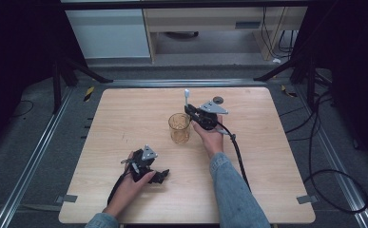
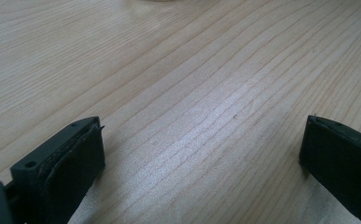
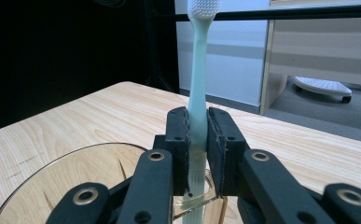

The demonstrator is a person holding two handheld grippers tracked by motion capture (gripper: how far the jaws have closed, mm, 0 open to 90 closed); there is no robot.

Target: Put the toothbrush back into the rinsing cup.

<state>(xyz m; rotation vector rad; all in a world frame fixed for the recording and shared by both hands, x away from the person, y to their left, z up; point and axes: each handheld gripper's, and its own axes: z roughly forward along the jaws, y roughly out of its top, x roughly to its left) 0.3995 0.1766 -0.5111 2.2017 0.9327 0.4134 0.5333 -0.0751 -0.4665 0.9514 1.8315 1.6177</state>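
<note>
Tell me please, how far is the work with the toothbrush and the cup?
Done: the right gripper has clamped the toothbrush upright, bristles up. In hand: it holds the handle's lower end at the glass cup rim. Left: probably lowering and releasing it. The left gripper rests open on the table.

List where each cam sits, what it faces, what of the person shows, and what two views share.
High view: overhead, looking forward and down at the light wooden table; both forearms show.
Left gripper view: low over bare wood; black open jaws.
Right gripper view: faces the room; jaws clamp the pale green toothbrush.
Shared: toothbrush and clear amber glass cup, high and right gripper views.
</note>
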